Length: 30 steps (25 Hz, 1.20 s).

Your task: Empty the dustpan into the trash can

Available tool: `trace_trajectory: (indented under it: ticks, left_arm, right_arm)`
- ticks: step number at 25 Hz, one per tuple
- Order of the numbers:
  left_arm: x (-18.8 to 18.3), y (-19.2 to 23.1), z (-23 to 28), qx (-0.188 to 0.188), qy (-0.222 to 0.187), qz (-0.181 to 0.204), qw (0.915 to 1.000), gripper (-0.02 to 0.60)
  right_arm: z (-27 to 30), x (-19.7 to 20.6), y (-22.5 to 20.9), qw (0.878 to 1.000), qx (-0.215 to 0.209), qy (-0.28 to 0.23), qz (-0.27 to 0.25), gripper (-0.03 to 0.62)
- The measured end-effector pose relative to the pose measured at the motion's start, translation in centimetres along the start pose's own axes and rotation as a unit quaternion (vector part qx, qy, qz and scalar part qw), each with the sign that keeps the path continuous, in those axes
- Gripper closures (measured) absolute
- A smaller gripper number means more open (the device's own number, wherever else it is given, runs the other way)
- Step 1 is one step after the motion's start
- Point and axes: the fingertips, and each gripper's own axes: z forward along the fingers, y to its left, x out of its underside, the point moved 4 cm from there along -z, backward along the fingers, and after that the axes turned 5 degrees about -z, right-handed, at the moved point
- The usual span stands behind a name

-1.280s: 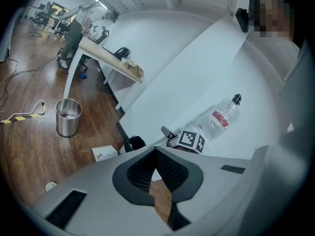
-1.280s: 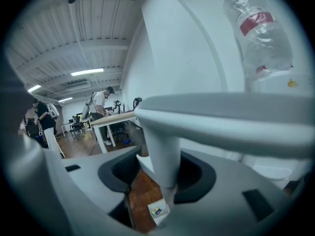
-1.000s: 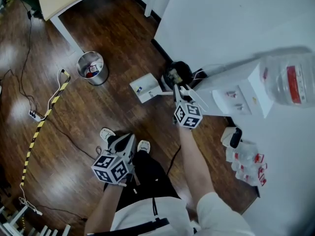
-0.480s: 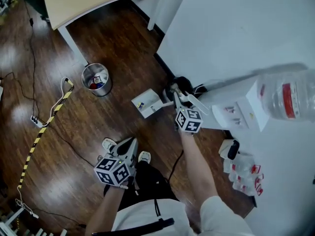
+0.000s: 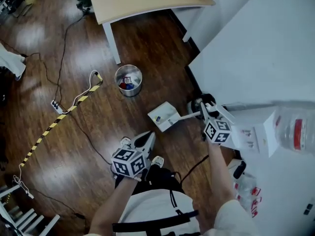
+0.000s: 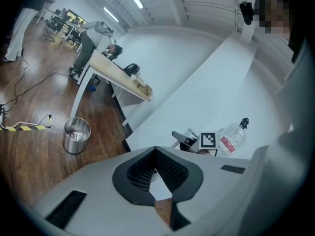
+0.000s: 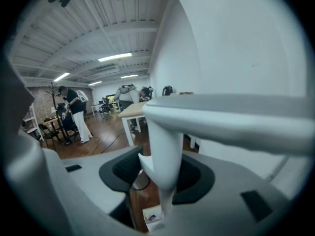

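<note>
We look down at a brown wood floor [image 5: 98,146]. Our right gripper [image 5: 203,108] is clamped on the long white handle [image 5: 187,115] of the dustpan [image 5: 164,116]. Its two jaws press on the handle from both sides. The handle runs down between them to the pan.

The dustpan is white. It is out in front of the right gripper and a little to the left. There is a small mark on the pan, too small for us to tell what it is.

The trash can [image 5: 128,80] is round and made of shiny metal. It stands on the floor, farther away than the dustpan and to its left. The two do not touch. Red and blue things lie inside the can. Just past the can is the white leg of a light wood table [image 5: 142,1].

Our left gripper [image 5: 147,137] is near us, to the left of the dustpan and apart from it. Its jaws are together at the tips, with nothing between them. Our shoes [image 5: 127,142] show just under it.

On the right is a white wall [image 5: 256,43]. Beside it stands a white water machine [image 5: 251,132] with a big clear bottle [image 5: 297,134] that has a red label. A yellow and black striped strip [image 5: 59,121] runs over the floor on the left. Its far end is near the trash can.
</note>
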Motion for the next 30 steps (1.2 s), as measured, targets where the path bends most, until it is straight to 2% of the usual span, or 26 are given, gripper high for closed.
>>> trace_trajectory:
  ticks: [4,9,17,23,30]
  left_arm:
    - [-3.7,2.3,-2.7,-0.013,-0.02,-0.001,0.9997,0.589]
    - [-7.4,4.1,-4.5,-0.021,-0.036,0.001,0.9991,0.589]
    - [-12.8,5.7,-6.3,-0.034,-0.071,0.01,0.9969,0.589]
    - [-16.2,8.1,-5.4,-0.064,-0.108,-0.001,0.992,0.589]
    - [-21.4,10.5,-3.6,-0.111,-0.157,-0.02,0.9811,0.589]
  right_arm:
    - [-1.2,-6.8,3.6,0.995,-0.083,-0.017,-0.056,0.399]
    - [-2.3,-16.1,6.6,0.976,-0.175,-0.037,-0.124,0.401]
    - [-1.4,-30.4,8.2,0.949,-0.25,-0.101,-0.165,0.402]
    - [3.1,-36.0,9.6,0.931,-0.289,-0.118,-0.192,0.404]
    - [10.4,-40.8,11.2,0.905,-0.341,-0.122,-0.221,0.405]
